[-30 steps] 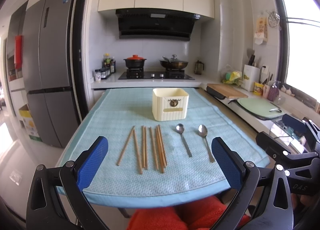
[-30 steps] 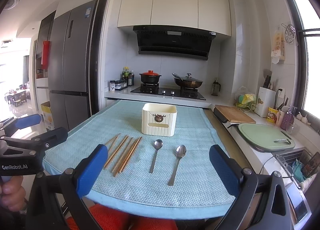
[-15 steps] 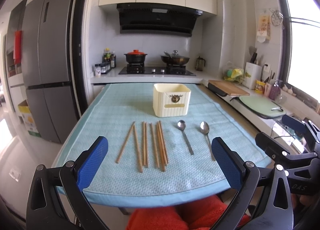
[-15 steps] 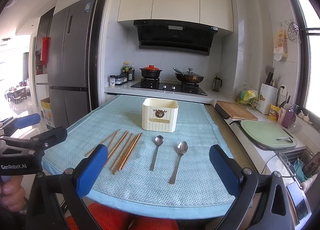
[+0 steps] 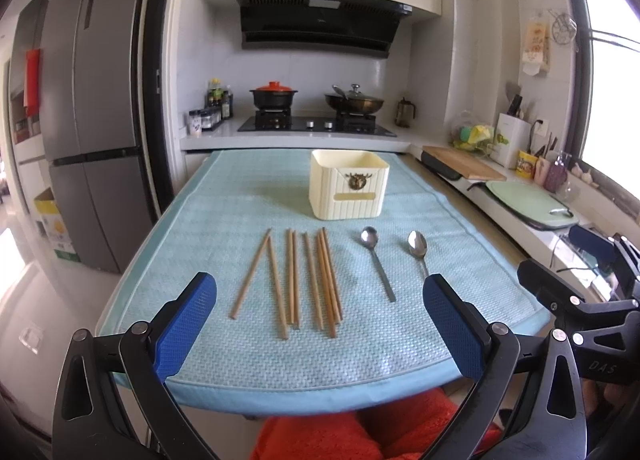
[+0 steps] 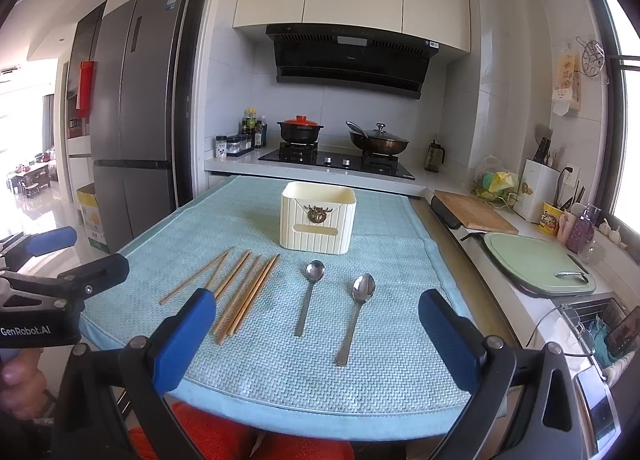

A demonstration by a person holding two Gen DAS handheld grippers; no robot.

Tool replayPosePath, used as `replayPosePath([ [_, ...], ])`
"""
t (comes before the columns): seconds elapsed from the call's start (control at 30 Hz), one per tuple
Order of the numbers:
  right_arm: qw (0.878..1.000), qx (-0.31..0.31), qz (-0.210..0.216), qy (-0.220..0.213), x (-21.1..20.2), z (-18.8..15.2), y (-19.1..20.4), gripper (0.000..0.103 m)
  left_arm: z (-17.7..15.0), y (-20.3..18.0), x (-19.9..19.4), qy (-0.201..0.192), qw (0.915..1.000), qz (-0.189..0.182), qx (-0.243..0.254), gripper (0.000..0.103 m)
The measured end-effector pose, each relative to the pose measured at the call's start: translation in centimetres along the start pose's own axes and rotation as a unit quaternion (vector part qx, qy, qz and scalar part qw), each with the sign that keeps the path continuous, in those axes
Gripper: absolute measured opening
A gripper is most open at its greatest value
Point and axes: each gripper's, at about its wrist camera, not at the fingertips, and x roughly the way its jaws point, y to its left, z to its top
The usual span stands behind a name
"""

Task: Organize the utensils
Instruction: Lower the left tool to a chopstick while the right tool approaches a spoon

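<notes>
Left gripper [image 5: 320, 324] with blue padded fingers hangs at the near edge of the table, jaws wide apart, nothing between them. Right gripper [image 6: 316, 334] same: blue pads spread wide, empty, also at the near edge. Both are above the light blue woven table mat [image 5: 224, 220], not touching it.

Wooden chopsticks [image 5: 304, 280], loose bunch, lie flat on the mat's near left part, running near-to-far, some touching each other, the leftmost one angled away. Right of them are two stainless steel spoons, bowls pointing far: left spoon [image 5: 376, 260] and right spoon [image 5: 417, 246], apart from each other and from the chopsticks.

Cream ribbed plastic utensil holder box [image 5: 348, 190] with a metal deer-head badge stands upright on the mat, farther away than the spoons, just beyond the chopstick tips, touching none of them.
</notes>
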Motion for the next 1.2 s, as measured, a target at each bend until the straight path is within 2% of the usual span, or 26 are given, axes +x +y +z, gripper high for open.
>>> replayPosePath([
  [0.17,1.000,0.005,-0.009,0.006,1.1,0.1,-0.6,0.103,0.0,0.6,1.2,0.017,0.9998,-0.003,-0.010,0.103],
  [0.33,1.000,-0.002,-0.004,0.030,2.9,-0.3,-0.9,0.103,-0.3,2.8,2.6,0.033,0.9983,-0.013,-0.046,0.103],
  [0.43,0.999,-0.006,0.004,0.041,4.1,-0.6,-1.0,0.103,-0.4,4.2,3.7,0.045,0.9968,0.000,-0.065,0.103],
  [0.6,0.998,0.002,-0.009,0.059,5.9,-0.9,-2.5,0.103,-0.7,6.4,5.7,0.066,0.9937,0.021,-0.089,0.103],
  [0.77,0.996,0.018,-0.025,0.080,8.1,-1.4,-4.3,0.103,-0.9,7.9,8.5,0.085,0.9926,0.043,-0.075,0.103],
  [0.9,0.994,0.026,-0.028,0.097,9.8,-2.2,-5.2,0.103,-0.9,9.1,12.0,0.115,0.9898,0.062,-0.055,0.103],
  [1.2,0.989,0.030,-0.030,0.145,14.3,-4.1,-6.2,0.103,-0.7,11.3,19.1,0.165,0.9844,0.058,-0.022,0.103],
])
